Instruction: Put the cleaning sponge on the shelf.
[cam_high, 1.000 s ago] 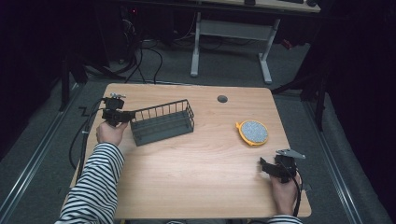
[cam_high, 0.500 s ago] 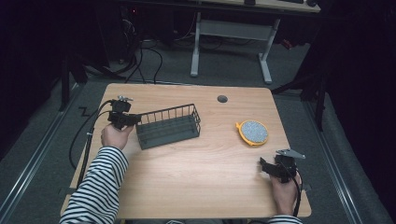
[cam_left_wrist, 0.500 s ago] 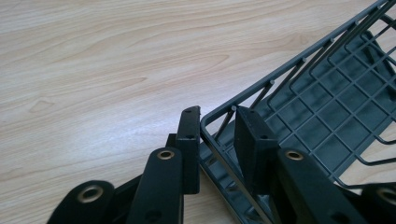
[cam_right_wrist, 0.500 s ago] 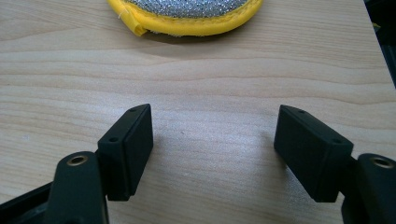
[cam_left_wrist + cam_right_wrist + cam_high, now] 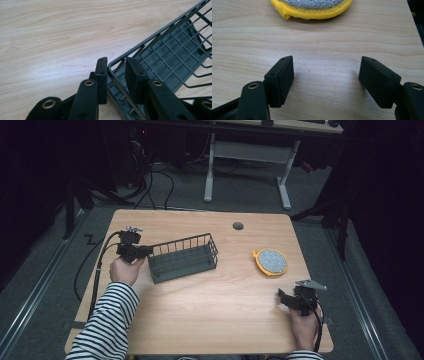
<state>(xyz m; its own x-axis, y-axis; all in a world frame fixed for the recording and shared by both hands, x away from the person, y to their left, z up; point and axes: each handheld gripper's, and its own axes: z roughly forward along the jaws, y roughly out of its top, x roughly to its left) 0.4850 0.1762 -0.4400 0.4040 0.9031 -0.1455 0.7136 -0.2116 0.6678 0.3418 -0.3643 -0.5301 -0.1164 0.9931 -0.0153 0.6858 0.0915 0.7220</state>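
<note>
Basket (image 5: 184, 257) of dark grey wire, oblong, open-topped, upright

Wooden table (image 5: 200, 315): wire basket (image 5: 184, 257) left-centre, yellow-rimmed scrubber (image 5: 270, 262) right.

The counter (image 5: 210, 320) was evenly lit from above against a dark room; close views were sharp, shadows soft.

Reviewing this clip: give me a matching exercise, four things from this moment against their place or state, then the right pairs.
1. dark grey wire basket
2. round yellow-rimmed scouring pad
3. left gripper
4. right gripper

a. jaws open above bare wood
b. clamped on a rim
c. lying free, right of the basket
d. held at its left end

Pairs: 1-d, 2-c, 3-b, 4-a
</note>
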